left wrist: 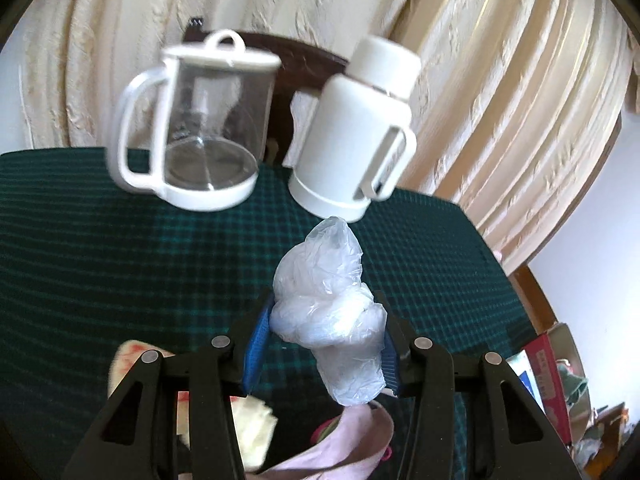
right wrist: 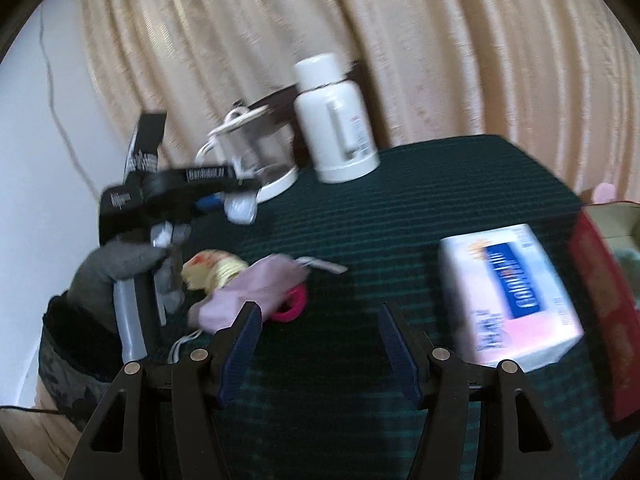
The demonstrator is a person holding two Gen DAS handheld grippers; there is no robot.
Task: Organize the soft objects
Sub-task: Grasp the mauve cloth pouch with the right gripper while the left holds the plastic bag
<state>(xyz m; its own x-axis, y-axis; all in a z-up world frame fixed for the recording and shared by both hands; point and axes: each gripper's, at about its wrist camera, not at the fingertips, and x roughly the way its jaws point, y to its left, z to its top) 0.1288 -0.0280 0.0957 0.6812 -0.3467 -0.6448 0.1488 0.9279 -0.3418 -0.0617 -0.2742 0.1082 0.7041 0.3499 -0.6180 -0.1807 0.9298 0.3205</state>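
Observation:
A crumpled clear plastic bag [left wrist: 328, 312] sits squeezed between the blue pads of my left gripper [left wrist: 325, 340], which is shut on it and holds it above the green checked tablecloth [left wrist: 100, 260]. The right wrist view shows that left gripper [right wrist: 224, 204] at the far left, carrying the bag [right wrist: 240, 208] in front of the jug. Below it on the cloth lie a pink cloth [right wrist: 248, 292], a yellow patterned cloth [right wrist: 216, 270] and a pink hair tie [right wrist: 292, 306]. My right gripper [right wrist: 320, 320] is open over bare cloth, with nothing between its fingers.
A glass jug [left wrist: 200, 128] with a white lid and a white thermos [left wrist: 352, 132] stand at the table's back edge before a beige curtain. A tissue pack [right wrist: 512, 296] lies at the right, with a red box [right wrist: 600, 300] beyond it. A grey-gloved hand [right wrist: 128, 256] holds the left gripper.

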